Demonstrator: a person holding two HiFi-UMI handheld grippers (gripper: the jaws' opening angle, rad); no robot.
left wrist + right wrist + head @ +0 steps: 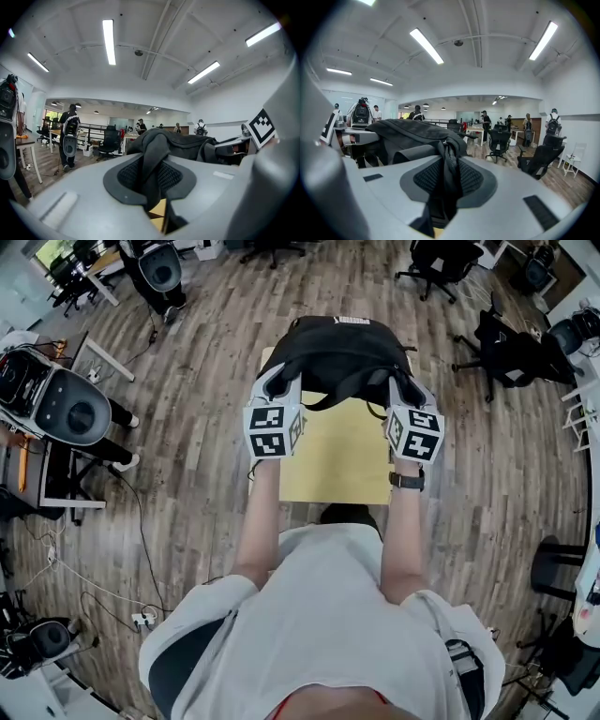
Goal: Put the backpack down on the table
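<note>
The left tongs (279,382) are clamped on a strap (153,157) of a black backpack (337,351), the right tongs (405,390) on fabric at its other side. The backpack is held over the far edge of a yellow desk (339,460).

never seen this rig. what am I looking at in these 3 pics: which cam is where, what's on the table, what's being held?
There is no robot arm here. A person holds a pair of hand-held tongs in each hand. The top-down picture comes from a camera on the person's head. The other two come from cameras riding on the tongs, looking along their jaws. The left tongs and the right tongs are each clamped on the black fabric backpack. It sits over the far end of the small yellow-topped table; I can't tell whether it rests there yet. Nothing else shows on the table. The black-and-white marker cubes are part of the tongs.
</note>
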